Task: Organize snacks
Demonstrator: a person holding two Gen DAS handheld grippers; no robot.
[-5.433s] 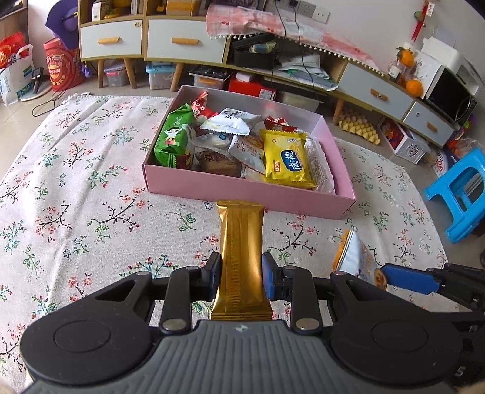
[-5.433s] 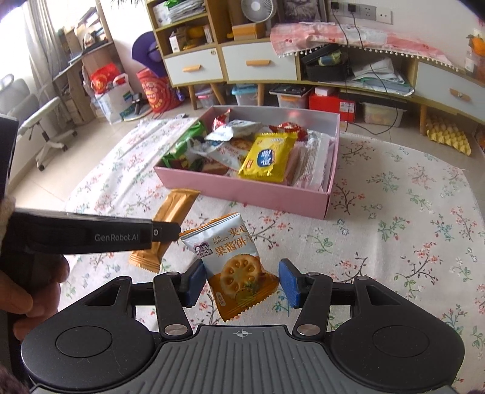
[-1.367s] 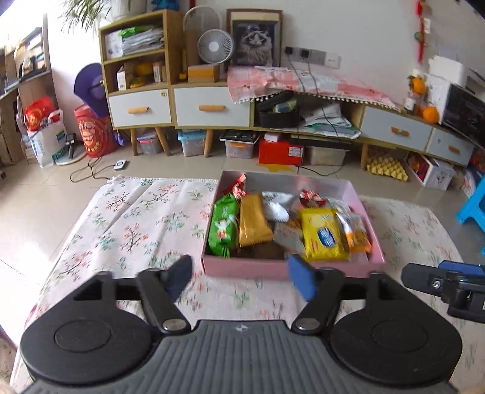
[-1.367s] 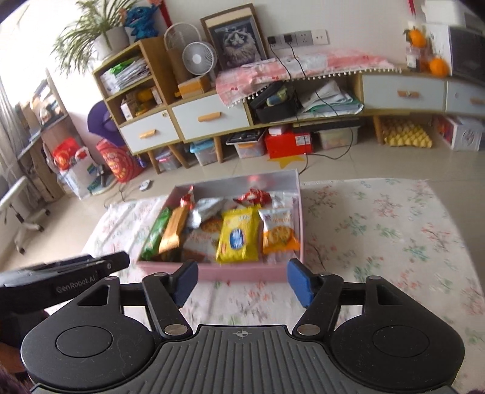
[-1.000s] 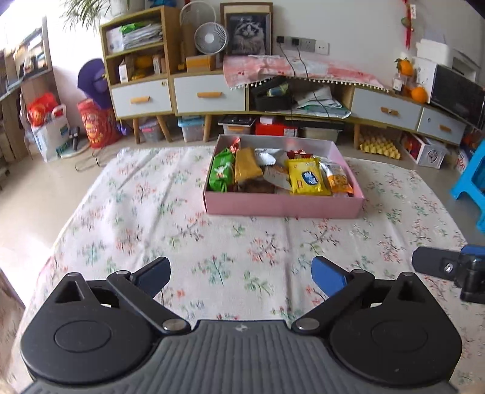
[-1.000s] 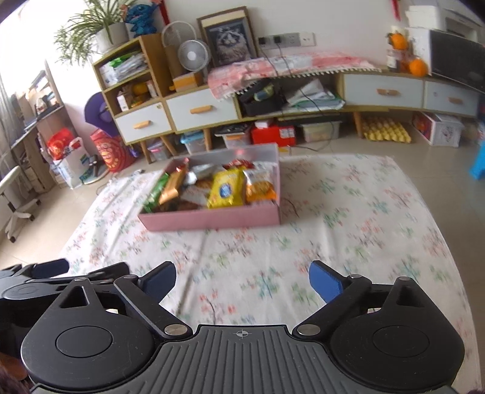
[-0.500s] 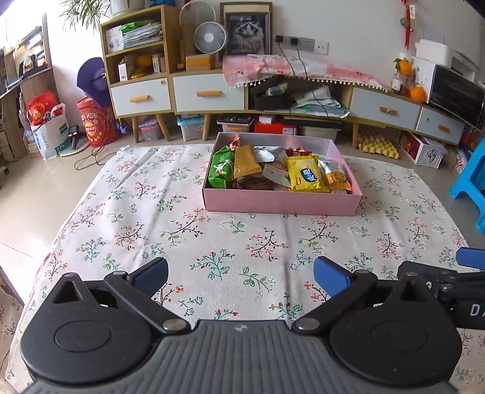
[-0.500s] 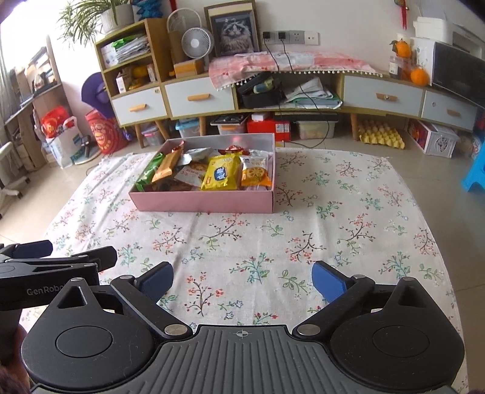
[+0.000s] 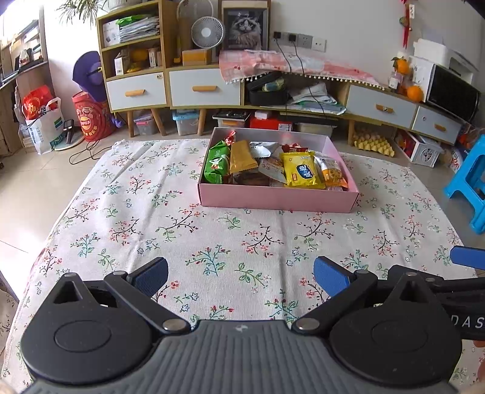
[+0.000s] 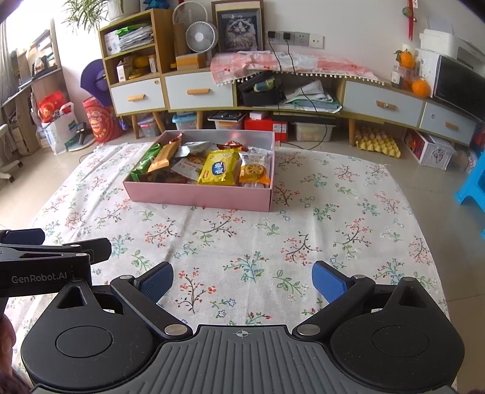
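I have both tools spread wide and empty, left gripper [image 9: 241, 277] and right gripper [image 10: 242, 280], over the floral cloth [image 9: 182, 230]. The pink box [image 9: 277, 198] of snacks [image 9: 300, 174] sits mid-cloth, well ahead. Beyond it stand the drawer cabinets [image 10: 200, 91], a fan [image 10: 201, 38] and what looks like a microwave [image 9: 453, 91].

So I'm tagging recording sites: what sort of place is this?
Most likely a home living room: a low cabinet with drawers, a framed cat picture, and a floral cloth spread under a pink snack box.
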